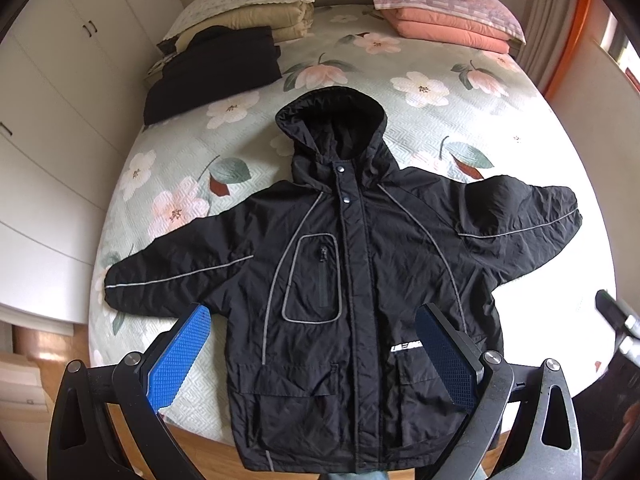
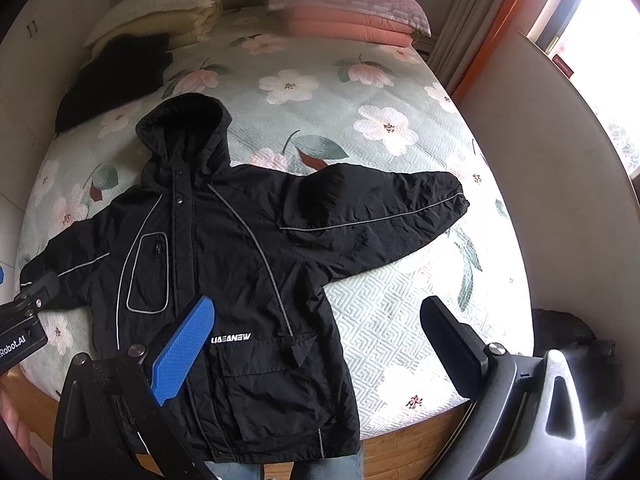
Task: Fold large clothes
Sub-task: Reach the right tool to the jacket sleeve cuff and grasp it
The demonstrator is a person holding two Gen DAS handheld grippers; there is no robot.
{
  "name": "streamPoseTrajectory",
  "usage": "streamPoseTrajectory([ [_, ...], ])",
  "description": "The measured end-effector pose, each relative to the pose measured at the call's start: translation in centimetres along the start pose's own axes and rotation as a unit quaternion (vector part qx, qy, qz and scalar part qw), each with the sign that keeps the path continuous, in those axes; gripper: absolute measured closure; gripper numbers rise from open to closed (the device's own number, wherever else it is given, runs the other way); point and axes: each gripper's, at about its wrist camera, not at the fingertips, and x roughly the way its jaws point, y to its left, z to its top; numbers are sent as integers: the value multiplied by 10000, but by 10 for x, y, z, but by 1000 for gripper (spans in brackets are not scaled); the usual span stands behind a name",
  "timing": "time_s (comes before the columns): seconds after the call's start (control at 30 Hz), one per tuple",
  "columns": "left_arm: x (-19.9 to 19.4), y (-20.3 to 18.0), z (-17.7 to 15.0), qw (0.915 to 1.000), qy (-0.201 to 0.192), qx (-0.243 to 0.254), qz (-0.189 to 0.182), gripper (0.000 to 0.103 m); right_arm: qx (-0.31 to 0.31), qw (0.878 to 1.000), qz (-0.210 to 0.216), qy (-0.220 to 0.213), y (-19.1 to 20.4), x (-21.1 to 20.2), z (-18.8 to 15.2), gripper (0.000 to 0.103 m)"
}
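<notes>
A black hooded jacket (image 1: 352, 264) with grey piping lies face up and spread flat on the floral bedspread (image 1: 460, 120), sleeves out to both sides, hem at the bed's near edge. My left gripper (image 1: 312, 320) hovers open above its lower front, nothing between the blue pads. In the right wrist view the same jacket (image 2: 224, 256) fills the left half, its right sleeve (image 2: 384, 216) stretched out. My right gripper (image 2: 316, 312) is open above the lower right side of the jacket and the bedspread beside it, holding nothing. The left gripper's body (image 2: 24, 320) shows at that view's left edge.
A folded black garment (image 1: 216, 72) lies at the bed's far left next to stacked beige bedding and a pillow (image 1: 248, 4). Pink bedding and a pillow (image 1: 448, 12) sit at the far right. White wardrobes (image 1: 52, 128) flank the left; a wall and window (image 2: 592, 40) the right.
</notes>
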Motion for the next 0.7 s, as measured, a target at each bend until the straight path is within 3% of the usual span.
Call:
streamPoseTrajectory([
  [0.17, 6, -47, 9, 9999, -108, -39, 93, 1, 333, 9991, -46, -239, -96, 34, 31, 0],
  [0.33, 32, -113, 22, 9996, -108, -146, -213, 1, 328, 9981, 49, -514, -185, 90, 56, 0],
  [0.57, 95, -209, 26, 9982, -262, -297, -444, 1, 666, 9946, 702, -369, -298, 234, 73, 0],
  [0.7, 130, -251, 25, 9977, -336, -278, -517, 1, 1105, 9871, 1157, -89, -350, 325, 78, 10],
])
